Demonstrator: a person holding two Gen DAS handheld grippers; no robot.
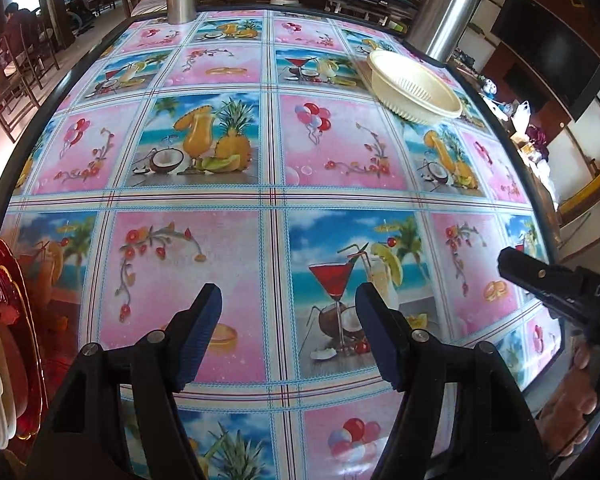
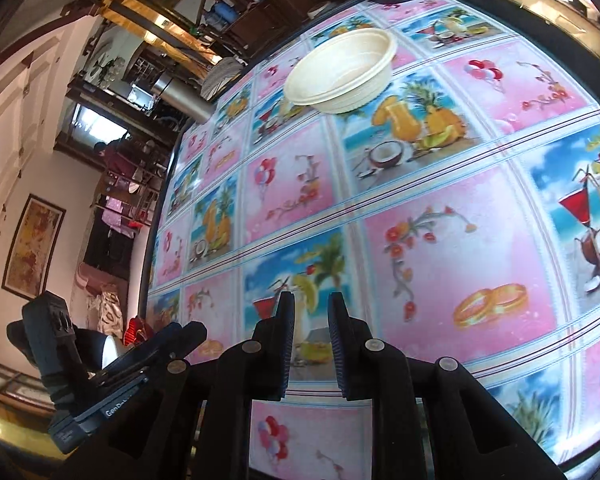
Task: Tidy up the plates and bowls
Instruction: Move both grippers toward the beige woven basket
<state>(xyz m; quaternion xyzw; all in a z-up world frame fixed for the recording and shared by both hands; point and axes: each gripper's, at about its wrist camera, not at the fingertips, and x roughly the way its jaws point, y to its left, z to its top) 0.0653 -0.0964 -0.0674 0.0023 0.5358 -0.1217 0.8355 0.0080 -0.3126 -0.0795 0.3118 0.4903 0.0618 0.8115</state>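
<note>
Upright, cream bowl (image 1: 414,88) mouth-up on tablecloth (image 1: 228,168), beside steel flask (image 1: 444,12).

The left gripper (image 1: 288,336) is held low and level, its two fingers spread wide apart with nothing between them. The right gripper (image 2: 310,344) is tilted to one side; its fingers stand close together with a narrow empty gap.

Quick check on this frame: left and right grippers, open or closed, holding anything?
Left gripper: open wide, holding nothing, above the tablecloth.
Right gripper: open with a narrower gap, holding nothing.
</note>
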